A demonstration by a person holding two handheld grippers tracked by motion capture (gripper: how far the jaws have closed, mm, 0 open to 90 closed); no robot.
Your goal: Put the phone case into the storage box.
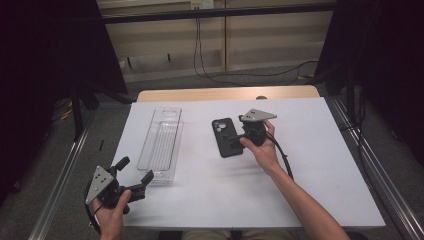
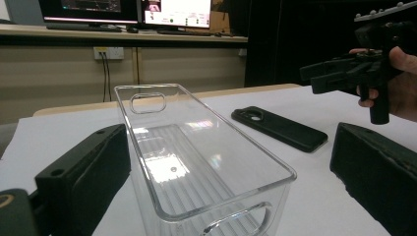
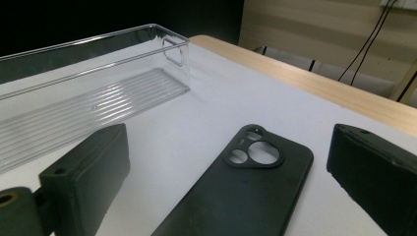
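Over the black phone case [image 1: 227, 137] on the white table [image 1: 310, 190], the right gripper [image 1: 239, 136] holds its jaws wide apart on either side of the case, pads clear of it and gripping nothing. Lying flat with its camera cutout up, the case sits right of the clear plastic bin [image 1: 161, 145], apart from it. At the table's near left corner, the left gripper [image 1: 134, 174] rests with jaws spread, empty, aimed at the bin's near end, just short of it.
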